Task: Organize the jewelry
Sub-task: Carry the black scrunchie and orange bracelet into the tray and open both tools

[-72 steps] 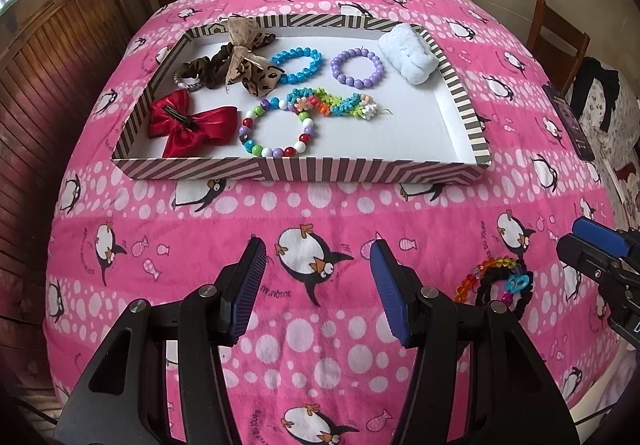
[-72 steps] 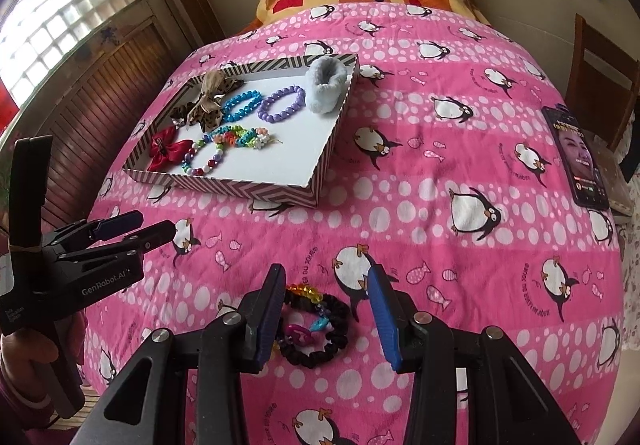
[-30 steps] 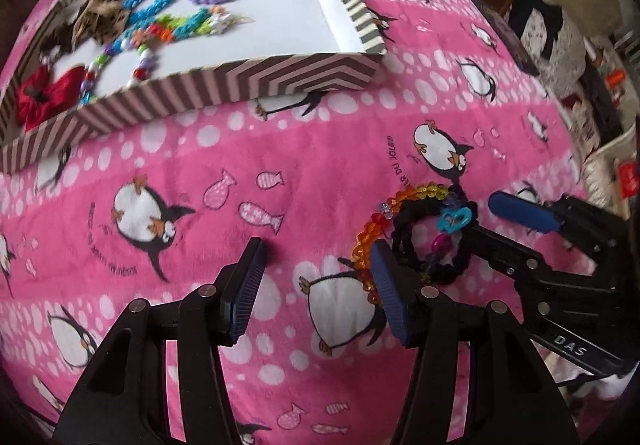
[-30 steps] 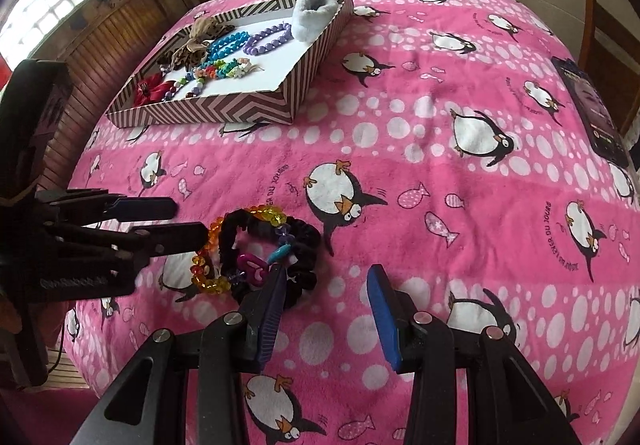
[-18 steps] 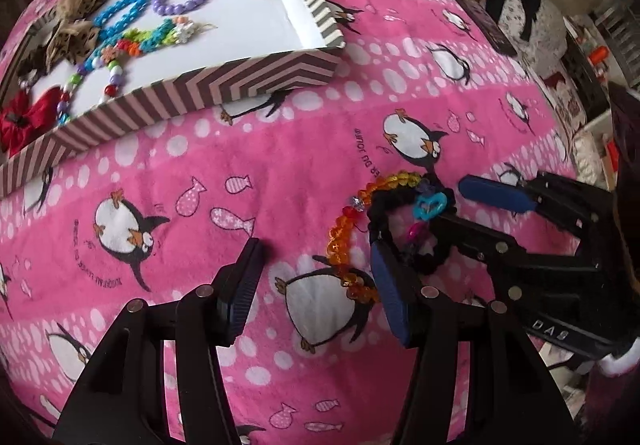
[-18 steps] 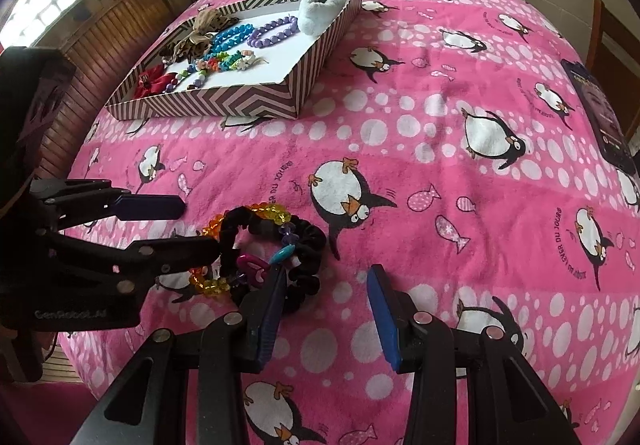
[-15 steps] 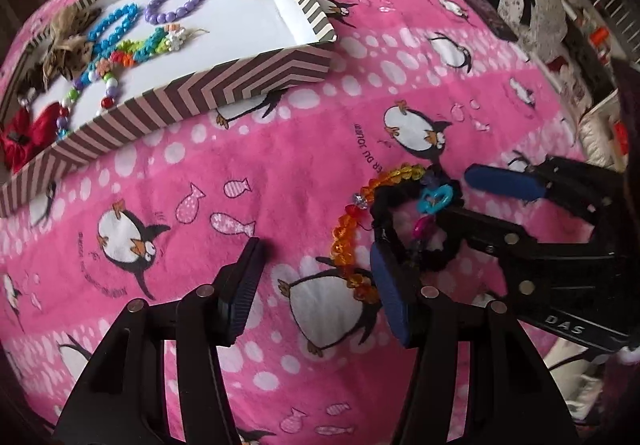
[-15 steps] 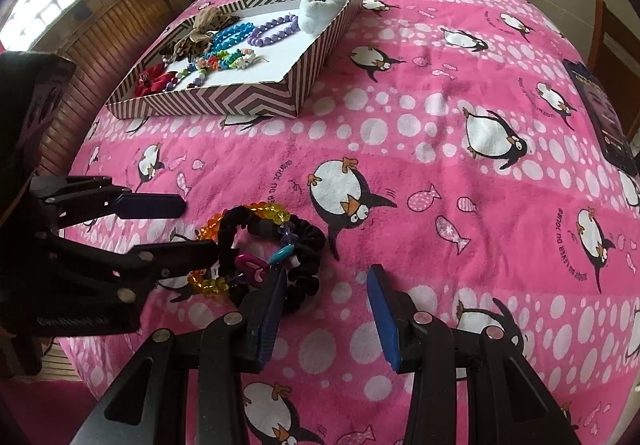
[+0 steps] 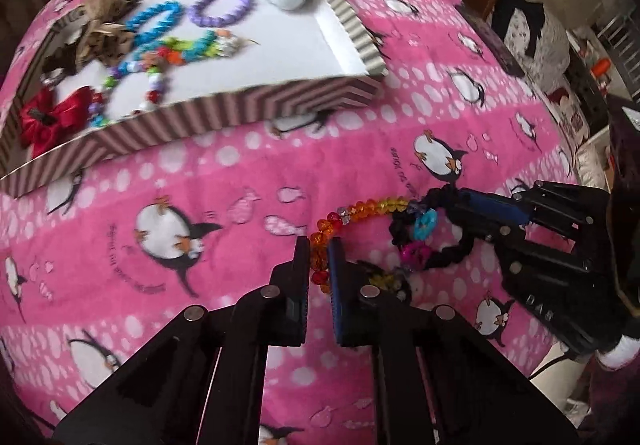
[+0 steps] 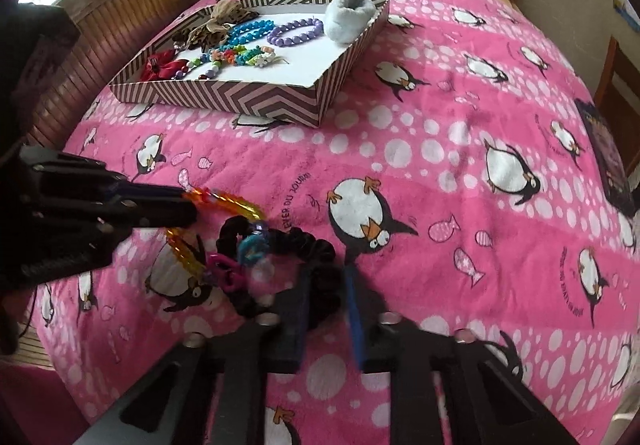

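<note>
A pink penguin blanket [image 10: 440, 149] covers the bed, and on it sits the striped tray [image 10: 256, 99], already holding bracelets, bows and a white scrunchie. Well apart from the tray, near the bed's front edge, lie the two pieces not yet put away: an orange bead bracelet [image 9: 360, 211] and a black scrunchie [image 10: 316, 249] with small bright clips, tangled together.

The step in hand looks like pulling these two apart. The left gripper [image 9: 319, 265] is clamped on the bead bracelet, beads showing between its narrow jaws. The right gripper [image 10: 326, 285] is closed on the black scrunchie, though blur makes the exact contact hard to confirm. The next move likely calls for drawing the hands gently apart so the beads slip free of the clips, then carrying each piece to bare tray floor.

The left view shows the bracelet's loop running under the scrunchie; the right view shows the tray's free corner more clearly, and the beads lifted off the blanket.
</note>
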Demonstrator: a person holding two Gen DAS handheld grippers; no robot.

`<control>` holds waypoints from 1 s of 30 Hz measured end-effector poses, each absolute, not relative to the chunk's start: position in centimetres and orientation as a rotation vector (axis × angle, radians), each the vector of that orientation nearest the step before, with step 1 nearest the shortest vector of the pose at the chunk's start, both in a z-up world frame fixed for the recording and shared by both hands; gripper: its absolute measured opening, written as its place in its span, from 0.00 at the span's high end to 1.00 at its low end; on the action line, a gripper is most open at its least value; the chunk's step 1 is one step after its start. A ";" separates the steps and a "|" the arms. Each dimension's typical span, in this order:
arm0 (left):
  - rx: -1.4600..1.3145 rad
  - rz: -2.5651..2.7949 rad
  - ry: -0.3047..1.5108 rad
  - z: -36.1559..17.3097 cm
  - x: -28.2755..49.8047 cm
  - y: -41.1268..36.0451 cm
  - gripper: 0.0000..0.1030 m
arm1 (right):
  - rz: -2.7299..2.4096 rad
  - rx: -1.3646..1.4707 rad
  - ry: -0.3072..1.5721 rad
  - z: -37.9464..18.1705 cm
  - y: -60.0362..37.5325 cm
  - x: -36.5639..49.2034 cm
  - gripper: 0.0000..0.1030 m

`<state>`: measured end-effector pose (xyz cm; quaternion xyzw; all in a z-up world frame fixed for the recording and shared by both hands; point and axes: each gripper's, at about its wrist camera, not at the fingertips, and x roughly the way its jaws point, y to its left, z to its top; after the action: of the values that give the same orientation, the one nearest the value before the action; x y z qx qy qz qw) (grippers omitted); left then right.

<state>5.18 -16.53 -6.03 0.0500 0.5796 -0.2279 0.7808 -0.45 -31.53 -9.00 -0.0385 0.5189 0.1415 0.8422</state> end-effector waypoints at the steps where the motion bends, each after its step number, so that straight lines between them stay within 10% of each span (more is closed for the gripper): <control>1: 0.097 -0.490 1.249 -5.7 5.1 -16.2 0.93 | 0.302 -0.083 1.091 -8.8 -31.6 -0.4 0.92; 30: -0.087 -0.453 1.059 5.7 12.9 -12.4 0.93 | 0.345 -0.005 0.880 1.6 -29.7 7.9 0.93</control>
<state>12.95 -12.37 5.71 -0.0411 0.5005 -0.2140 0.8379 7.87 -29.73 1.57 -0.0025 0.4237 0.1663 0.8904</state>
